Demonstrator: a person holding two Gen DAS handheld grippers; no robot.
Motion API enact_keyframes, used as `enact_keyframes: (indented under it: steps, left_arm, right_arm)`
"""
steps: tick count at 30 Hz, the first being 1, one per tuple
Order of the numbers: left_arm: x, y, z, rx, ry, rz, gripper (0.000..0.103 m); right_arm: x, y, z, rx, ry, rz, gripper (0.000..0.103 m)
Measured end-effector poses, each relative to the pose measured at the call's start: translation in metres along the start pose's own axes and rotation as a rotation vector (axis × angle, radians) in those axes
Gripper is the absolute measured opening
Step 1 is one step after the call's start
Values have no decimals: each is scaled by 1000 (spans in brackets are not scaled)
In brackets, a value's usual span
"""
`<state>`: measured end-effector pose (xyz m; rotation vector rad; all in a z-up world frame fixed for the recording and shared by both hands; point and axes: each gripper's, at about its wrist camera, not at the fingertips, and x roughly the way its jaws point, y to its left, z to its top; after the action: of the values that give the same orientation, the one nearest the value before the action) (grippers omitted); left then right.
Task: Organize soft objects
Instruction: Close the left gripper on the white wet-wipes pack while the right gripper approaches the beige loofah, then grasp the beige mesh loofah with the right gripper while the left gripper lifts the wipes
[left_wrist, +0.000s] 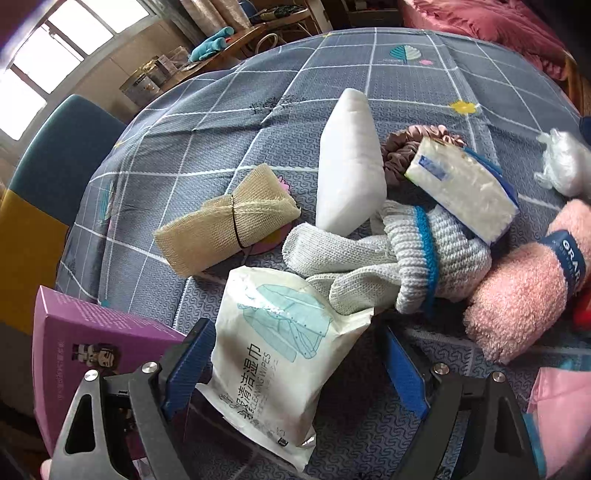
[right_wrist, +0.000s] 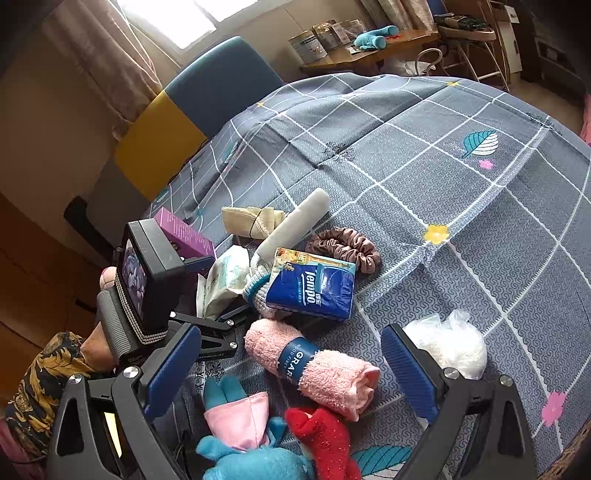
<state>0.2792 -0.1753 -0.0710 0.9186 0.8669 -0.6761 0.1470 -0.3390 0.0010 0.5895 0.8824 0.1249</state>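
The left claw (left_wrist: 291, 363) stands partly open astride a white pack of wipes (left_wrist: 275, 354) printed "CLEANING WIPES", lying on the checked bedcover (left_wrist: 424, 85); only its left pad touches. The right claw (right_wrist: 291, 373) gapes empty above a pink towel (right_wrist: 314, 369) banded "GRARE", by a blue "Tempo" tissue pack (right_wrist: 312, 286).

I am looking into a lived-in home, a bedroom or family room. The work surface is covered with a grey checked cloth (right_wrist: 424, 177) printed with leaves and flowers, like a bedsheet. Behind it I see a curtained window (right_wrist: 177, 18), a blue and yellow chair (right_wrist: 192, 96), and a wooden side table (right_wrist: 373, 51) crowded with tins and a teal soft toy. In the left wrist view, rumpled pink bedding (left_wrist: 491, 22) lies at the far edge.
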Motion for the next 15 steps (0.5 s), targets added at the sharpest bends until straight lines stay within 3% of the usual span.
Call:
enact_keyframes:
  steps: [3, 6, 15]
  left_arm:
    - [0, 4, 1, -64, -20, -43, 47]
    - [-6, -2, -1, -77, -43, -11, 37]
    - [-68, -7, -46, -321, -91, -42, 28]
  right_arm:
    - [-4, 3, 0, -19, -29, -7, 99]
    - [-9, 7, -1, -49, -57, -14, 95]
    - [-10, 16, -3, -110, -79, -43, 87]
